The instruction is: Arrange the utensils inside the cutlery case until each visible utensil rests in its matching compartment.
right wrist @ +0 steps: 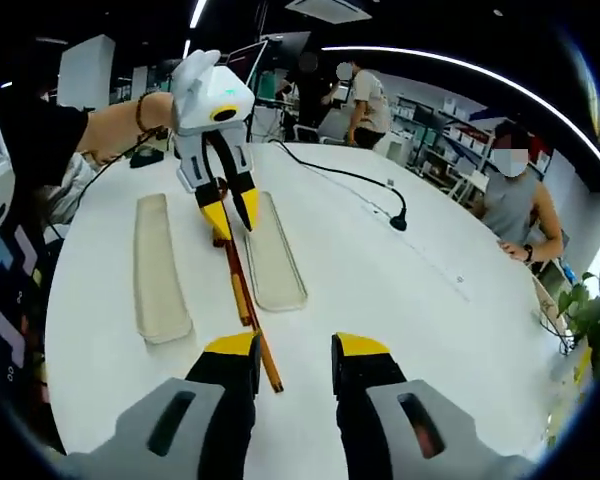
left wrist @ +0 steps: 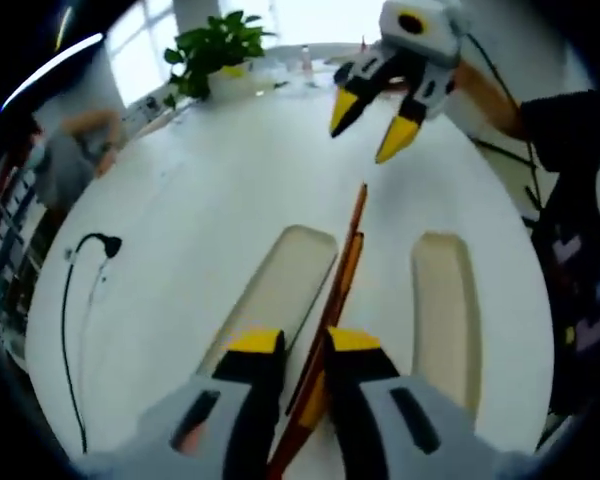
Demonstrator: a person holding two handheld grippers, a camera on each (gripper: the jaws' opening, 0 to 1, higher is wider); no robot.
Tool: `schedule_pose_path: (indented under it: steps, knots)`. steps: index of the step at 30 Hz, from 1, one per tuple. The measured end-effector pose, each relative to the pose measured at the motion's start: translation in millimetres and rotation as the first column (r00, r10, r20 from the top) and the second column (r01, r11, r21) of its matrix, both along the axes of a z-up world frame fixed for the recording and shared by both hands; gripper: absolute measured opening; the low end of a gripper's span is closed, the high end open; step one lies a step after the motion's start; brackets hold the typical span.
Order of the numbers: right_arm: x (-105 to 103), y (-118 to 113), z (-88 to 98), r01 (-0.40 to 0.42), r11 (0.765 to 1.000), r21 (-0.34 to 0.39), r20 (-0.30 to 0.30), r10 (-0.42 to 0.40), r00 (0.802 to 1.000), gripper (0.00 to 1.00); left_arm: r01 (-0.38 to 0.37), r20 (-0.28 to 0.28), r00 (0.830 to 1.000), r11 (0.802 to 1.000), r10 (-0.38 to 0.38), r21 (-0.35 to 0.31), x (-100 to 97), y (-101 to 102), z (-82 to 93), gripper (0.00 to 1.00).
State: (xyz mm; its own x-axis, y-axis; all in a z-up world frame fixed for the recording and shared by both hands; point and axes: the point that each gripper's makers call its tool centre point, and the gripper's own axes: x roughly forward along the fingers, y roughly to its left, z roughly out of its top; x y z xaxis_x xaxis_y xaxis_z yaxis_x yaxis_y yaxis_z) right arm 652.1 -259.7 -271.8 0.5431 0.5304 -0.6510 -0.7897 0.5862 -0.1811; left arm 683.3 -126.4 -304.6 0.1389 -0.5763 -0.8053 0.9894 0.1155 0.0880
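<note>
Step in hand: you are carrying the chopsticks [right wrist: 242,290] with your left tool [right wrist: 231,216]; its jaws are closed on one end of the pair, seen in the left gripper view running up between the yellow tips [left wrist: 338,290]. I judge this the pick-and-place stage, with nothing yet resting in a compartment.
Task's thing: the orange-brown chopsticks lie along the bare strip of counter [right wrist: 380,300] between the two compartment trays, far end pointing toward your right tool [right wrist: 295,346]. Whether that far end touches the counter I cannot tell.
Compartments: the near tray [right wrist: 274,252] sits just beside the chopsticks on one side; the other tray [right wrist: 160,270] lies on the other side, a little further off. Both look empty.
Right tool: jaws parted, holding nothing, hanging above the counter past the chopsticks' free end [left wrist: 391,108].
Next move, as I judge it: swing the pair sideways over a tray, line it up with the tray's long axis, lower it inside the rim, then release. Your right tool could steady the free end.
Which tray matches: I cannot tell from shape alone; both are long and narrow.
Edges: the tray rims are low, so a tilted end may catch or ride over one.
Open room: wide bare counter around the trays; a black cable [right wrist: 352,180] lies well apart, and seated people are beyond the far edge.
</note>
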Motion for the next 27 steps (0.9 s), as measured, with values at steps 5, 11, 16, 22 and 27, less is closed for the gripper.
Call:
schedule_pose_path:
  steps: [5, 11, 16, 22, 27]
  knots:
    - [3.8, 5.2, -13.2, -0.036, 0.999, -0.039, -0.041, 0.035, 0.999, 0.25, 0.023, -0.013, 1.000, 0.999, -0.022, 0.031, -2.3, -2.2, -7.3, 0.17]
    - [1.0, 11.3, -28.9, -0.102, 0.990, -0.094, -0.088, 0.093, 0.992, 0.27, -0.011, -0.052, 0.999, 1.000, 0.012, 0.019, 1.5, -5.2, -8.6, 0.16]
    - [5.4, 12.9, -37.8, -0.114, 0.986, -0.118, -0.091, 0.103, 0.990, 0.24, -0.005, -0.053, 0.999, 0.999, 0.007, 0.040, -0.5, -2.5, -12.4, 0.07]
    - [5.5, 12.7, -44.3, -0.130, 0.984, -0.125, -0.109, 0.117, 0.987, 0.23, 0.022, -0.070, 0.997, 0.998, -0.018, 0.060, -5.8, 0.7, -19.3, 0.06]
    - [4.3, 13.4, -48.9, -0.147, 0.980, -0.130, -0.129, 0.131, 0.983, 0.22, 0.054, -0.063, 0.997, 0.995, -0.049, 0.082, -8.0, -1.0, -20.7, 0.06]
